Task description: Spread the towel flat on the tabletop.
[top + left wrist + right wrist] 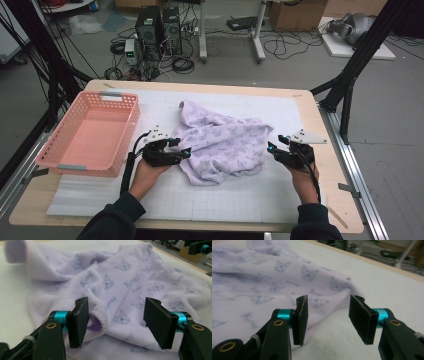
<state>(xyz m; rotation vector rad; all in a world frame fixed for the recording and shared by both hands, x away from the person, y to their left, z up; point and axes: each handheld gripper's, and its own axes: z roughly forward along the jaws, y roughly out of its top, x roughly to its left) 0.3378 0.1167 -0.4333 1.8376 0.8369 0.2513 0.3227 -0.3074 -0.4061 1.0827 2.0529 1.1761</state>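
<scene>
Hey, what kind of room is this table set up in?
Probably a lab or workshop: computer towers and loose cables on the floor, a black frame around the table.

Overhead view, gripper views (close) sharing garment

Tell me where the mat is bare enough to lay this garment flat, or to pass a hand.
Free: the white mat strip between the lilac garment and the near table edge, and the band beyond the garment toward the far edge. Crowded: the left gripper sits between the garment and the pink basket; the right gripper is at the garment's other edge.
</scene>
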